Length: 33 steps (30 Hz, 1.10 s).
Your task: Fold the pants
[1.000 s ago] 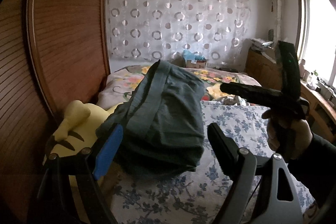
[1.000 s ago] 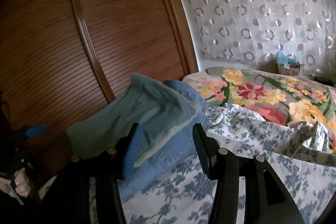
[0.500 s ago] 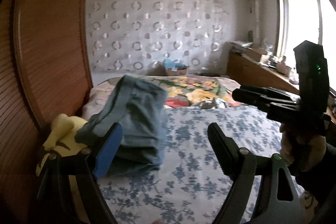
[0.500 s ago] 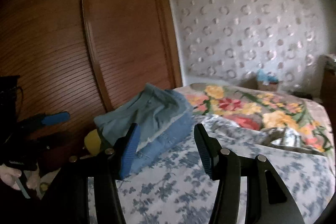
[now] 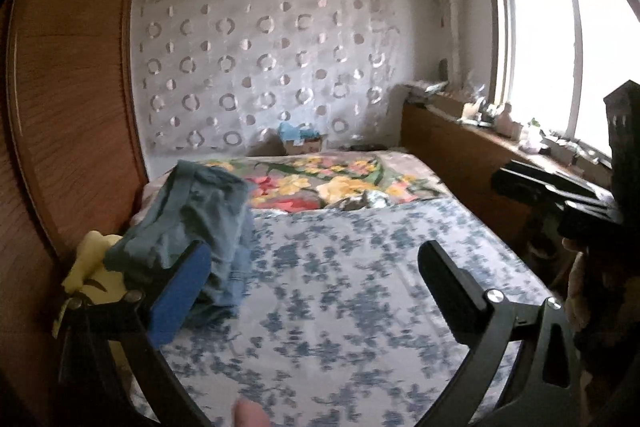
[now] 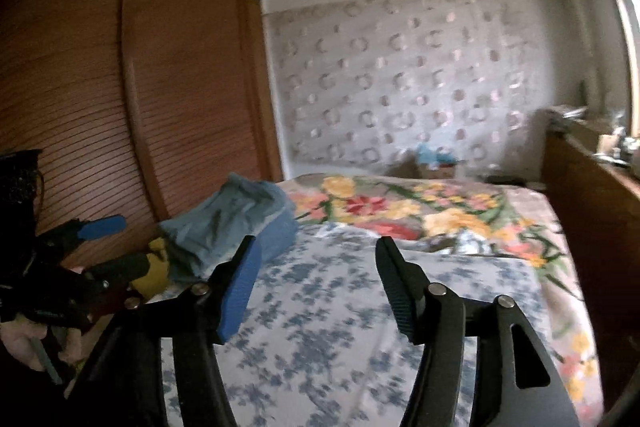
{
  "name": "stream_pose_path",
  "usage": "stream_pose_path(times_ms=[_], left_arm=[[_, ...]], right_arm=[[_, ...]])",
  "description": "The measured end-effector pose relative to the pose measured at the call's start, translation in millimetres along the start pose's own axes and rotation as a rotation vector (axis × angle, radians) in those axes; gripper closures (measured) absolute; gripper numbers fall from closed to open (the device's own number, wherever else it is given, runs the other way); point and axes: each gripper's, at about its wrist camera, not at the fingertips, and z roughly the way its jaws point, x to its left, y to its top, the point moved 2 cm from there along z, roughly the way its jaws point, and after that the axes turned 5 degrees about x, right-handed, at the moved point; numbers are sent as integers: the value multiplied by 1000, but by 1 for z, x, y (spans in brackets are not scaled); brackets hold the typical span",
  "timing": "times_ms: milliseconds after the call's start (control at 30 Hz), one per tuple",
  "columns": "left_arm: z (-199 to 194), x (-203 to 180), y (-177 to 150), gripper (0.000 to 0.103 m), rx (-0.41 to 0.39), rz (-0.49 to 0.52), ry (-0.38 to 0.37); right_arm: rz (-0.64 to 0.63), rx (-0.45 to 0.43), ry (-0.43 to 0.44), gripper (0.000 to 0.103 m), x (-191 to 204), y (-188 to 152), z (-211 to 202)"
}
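Observation:
The folded blue-grey pants (image 5: 200,223) lie in a stack at the left side of the bed, next to the wooden wardrobe; they also show in the right wrist view (image 6: 228,223). My left gripper (image 5: 312,267) is open and empty, held back above the blue-flowered sheet (image 5: 360,299). My right gripper (image 6: 316,271) is open and empty, also well back from the pants. Each gripper shows at the edge of the other's view, the right one (image 5: 560,195) and the left one (image 6: 92,239).
A yellow plush toy (image 5: 96,267) lies beside the pants against the wardrobe (image 5: 68,107). A bright floral blanket (image 5: 336,183) covers the far half of the bed. A wooden sideboard (image 5: 460,155) with small items runs under the window at right.
Both grippers have pulled back and up from the pants, which now look smaller and farther away. The pants stay folded on the bed's left side.

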Motion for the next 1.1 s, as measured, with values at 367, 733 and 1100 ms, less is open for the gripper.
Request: stream_pose_path(times_ms=[367, 733, 1100], left_arm=[[-26, -45, -15, 0, -17, 13, -22], [-44, -44, -11, 0, -45, -4, 15], [-50, -42, -8, 0, -59, -11, 28]], right_arm=[[77, -60, -218, 25, 18, -28, -53], [100, -63, -251, 24, 36, -27, -58], [95, -60, -256, 24, 29, -34, -66]])
